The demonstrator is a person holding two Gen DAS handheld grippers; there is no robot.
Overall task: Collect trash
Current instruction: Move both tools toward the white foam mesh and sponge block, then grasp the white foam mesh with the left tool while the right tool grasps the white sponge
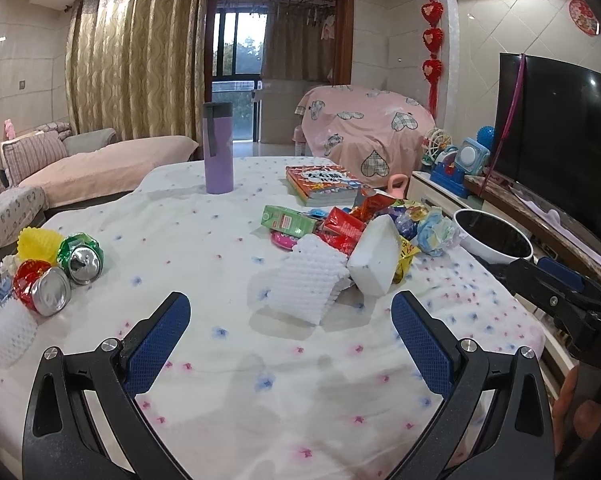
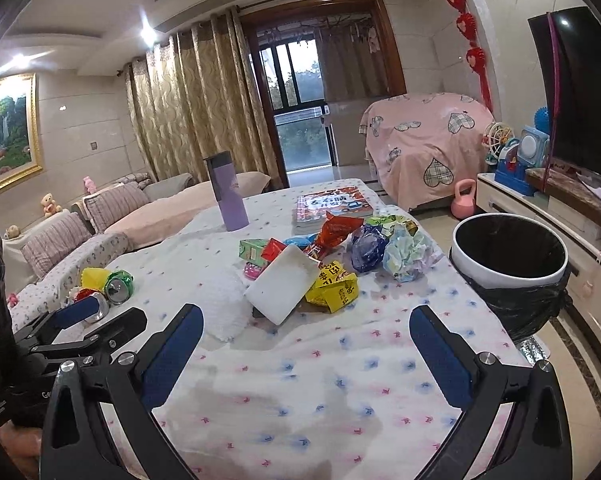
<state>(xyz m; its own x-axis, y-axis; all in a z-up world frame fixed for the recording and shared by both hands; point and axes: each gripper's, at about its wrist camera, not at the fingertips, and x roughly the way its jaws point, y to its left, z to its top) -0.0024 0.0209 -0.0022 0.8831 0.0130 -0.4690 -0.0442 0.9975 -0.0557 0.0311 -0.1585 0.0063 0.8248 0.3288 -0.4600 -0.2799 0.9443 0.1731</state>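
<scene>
Trash lies in two heaps on the flowered tablecloth (image 1: 228, 360). The middle heap has a white foam block (image 1: 374, 258) (image 2: 282, 284), a white foam net (image 1: 306, 280), a green carton (image 1: 288, 220), red and yellow wrappers (image 2: 332, 288) and crumpled paper (image 2: 404, 254). At the left are crushed cans (image 1: 66, 266) (image 2: 118, 284) and a yellow cup (image 1: 36, 242). A white bin with a black liner (image 2: 508, 262) (image 1: 494, 238) stands off the table's right edge. My left gripper (image 1: 290, 334) is open and empty above the cloth. My right gripper (image 2: 306, 344) is open and empty.
A purple tumbler (image 1: 218, 148) and a stack of books (image 1: 324, 184) stand at the table's far side. A sofa (image 1: 80, 168) runs along the left. A TV (image 1: 560, 128) on a cabinet with toys is at the right, beyond the bin.
</scene>
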